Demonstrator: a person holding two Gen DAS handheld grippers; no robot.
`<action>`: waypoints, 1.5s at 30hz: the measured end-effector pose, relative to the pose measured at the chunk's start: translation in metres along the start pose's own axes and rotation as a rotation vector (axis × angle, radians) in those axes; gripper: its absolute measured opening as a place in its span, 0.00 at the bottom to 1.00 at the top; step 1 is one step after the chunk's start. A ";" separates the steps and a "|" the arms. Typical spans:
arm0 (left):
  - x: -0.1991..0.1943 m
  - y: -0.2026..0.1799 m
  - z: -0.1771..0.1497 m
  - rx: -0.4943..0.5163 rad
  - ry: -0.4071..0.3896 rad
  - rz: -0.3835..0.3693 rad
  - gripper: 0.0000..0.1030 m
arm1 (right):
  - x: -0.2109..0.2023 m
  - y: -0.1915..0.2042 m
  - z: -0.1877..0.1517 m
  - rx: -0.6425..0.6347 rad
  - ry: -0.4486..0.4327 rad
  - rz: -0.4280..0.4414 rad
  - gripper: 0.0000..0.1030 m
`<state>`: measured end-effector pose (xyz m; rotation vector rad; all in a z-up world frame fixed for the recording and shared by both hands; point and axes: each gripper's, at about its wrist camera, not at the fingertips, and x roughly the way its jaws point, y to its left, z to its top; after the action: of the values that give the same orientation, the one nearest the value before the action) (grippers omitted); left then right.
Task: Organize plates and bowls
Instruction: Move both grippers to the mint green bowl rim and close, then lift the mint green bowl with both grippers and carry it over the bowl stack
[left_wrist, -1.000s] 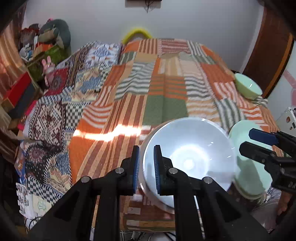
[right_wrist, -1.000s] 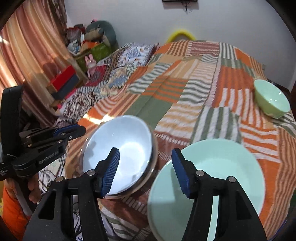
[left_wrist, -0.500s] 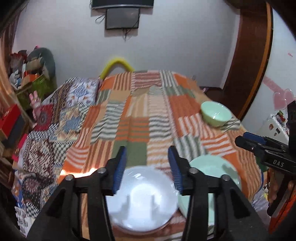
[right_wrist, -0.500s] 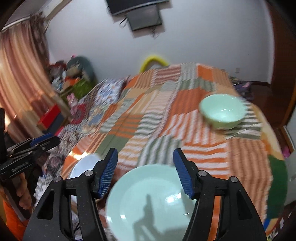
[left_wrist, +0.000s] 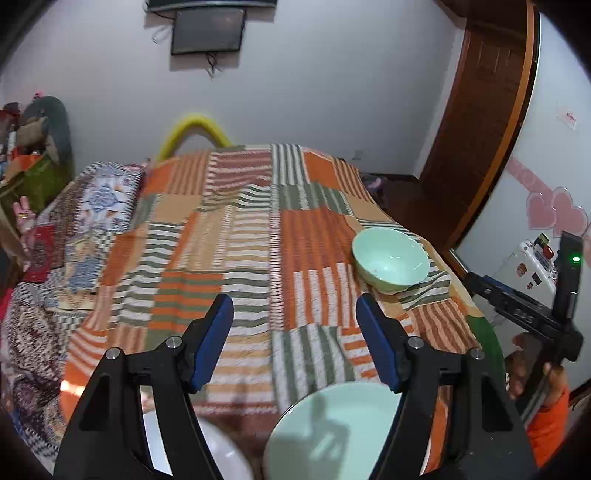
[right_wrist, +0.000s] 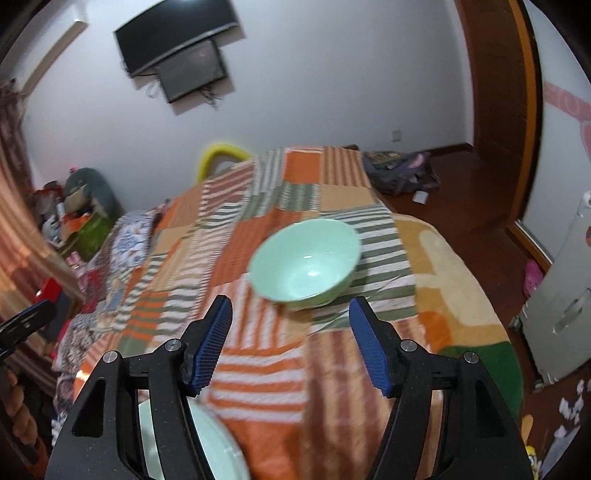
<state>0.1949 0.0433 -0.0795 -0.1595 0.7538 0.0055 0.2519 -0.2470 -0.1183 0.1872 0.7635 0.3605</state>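
Both grippers hang over the bed (left_wrist: 258, 240) with nothing between their fingers. The left gripper (left_wrist: 294, 338) has just been opening; the right gripper (right_wrist: 290, 339) stands apart too. The green bowl (right_wrist: 304, 262) sits on the quilt ahead, the green plate (left_wrist: 332, 432) near the bed's front edge.

Green plate (left_wrist: 332, 432) and white plate (left_wrist: 225, 458) cut off by bottom edge.

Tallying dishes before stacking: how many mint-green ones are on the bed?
2: a green bowl far right on the quilt, and a green plate at the near edge. Others may be hidden.
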 end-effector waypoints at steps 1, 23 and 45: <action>0.011 -0.003 0.003 0.005 0.010 -0.004 0.67 | 0.012 -0.006 0.003 0.010 0.018 -0.010 0.60; 0.172 -0.031 0.024 0.072 0.252 -0.052 0.67 | 0.116 -0.042 0.009 -0.023 0.233 -0.001 0.25; 0.225 -0.085 0.002 0.268 0.364 -0.056 0.14 | 0.099 -0.037 0.005 0.001 0.256 0.124 0.26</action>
<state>0.3660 -0.0520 -0.2196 0.0770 1.1038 -0.1815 0.3303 -0.2434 -0.1892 0.1915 1.0070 0.5084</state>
